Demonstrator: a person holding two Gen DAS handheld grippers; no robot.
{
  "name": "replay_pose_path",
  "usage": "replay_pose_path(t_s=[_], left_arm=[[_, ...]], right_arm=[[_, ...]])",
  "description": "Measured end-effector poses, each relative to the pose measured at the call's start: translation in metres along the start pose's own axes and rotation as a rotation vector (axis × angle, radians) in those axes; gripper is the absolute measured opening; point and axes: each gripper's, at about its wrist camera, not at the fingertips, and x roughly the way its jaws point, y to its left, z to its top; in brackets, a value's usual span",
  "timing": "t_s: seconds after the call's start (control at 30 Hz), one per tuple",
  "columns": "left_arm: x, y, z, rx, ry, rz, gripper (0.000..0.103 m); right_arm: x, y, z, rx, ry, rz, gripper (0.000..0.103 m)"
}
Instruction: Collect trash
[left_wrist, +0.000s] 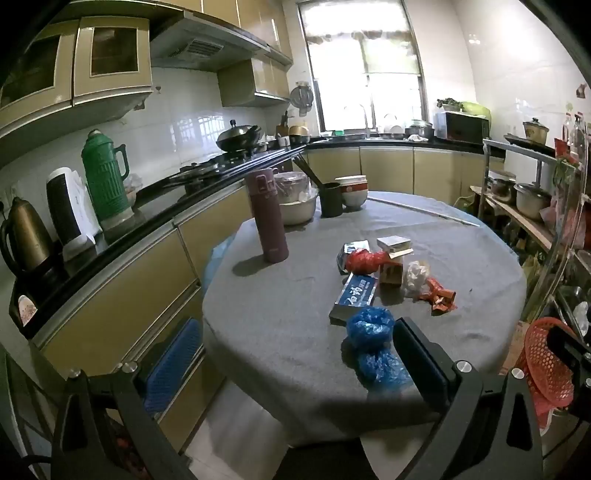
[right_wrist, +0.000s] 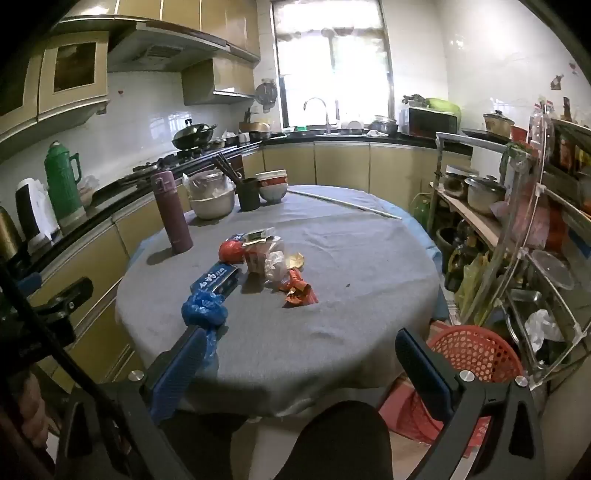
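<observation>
On the bench (right_wrist: 332, 325), both the left gripper (left_wrist: 295, 365) and right gripper (right_wrist: 295, 369) are hanging wide open and empty, best closing squarely around the blue bag (left_wrist: 369, 325) at twelve o'clock.

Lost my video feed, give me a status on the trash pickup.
Left gripper and right gripper both open, empty. Crumpled blue plastic bag nearest, loose on grey-clothed round table. Red mesh basket beside table. Nothing blocking.

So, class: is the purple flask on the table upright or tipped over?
Upright: the purple flask stands on its base, cap uppermost, on the grey tablecloth.
</observation>
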Motion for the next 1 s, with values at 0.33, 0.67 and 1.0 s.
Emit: replay_pose_path(t_s=[0.33,0.67,1.0], left_arm=[[0.001,0.003,0.000,-0.009,-0.001,-0.001,0.103],[0.001,0.003,-0.001,-0.010,0.000,0.000,0.103],[0.001,0.004,-0.001,-0.011,-0.001,0.000,0.103]], right_arm=[[-0.003,0.002,0.001,0.019,-0.031,0.021,0.103],[-0.001,0.007,0.001,0.013,-0.027,0.018,0.103],[0.000,0.006,0.004,0.015,-0.038,0.036,0.103]])
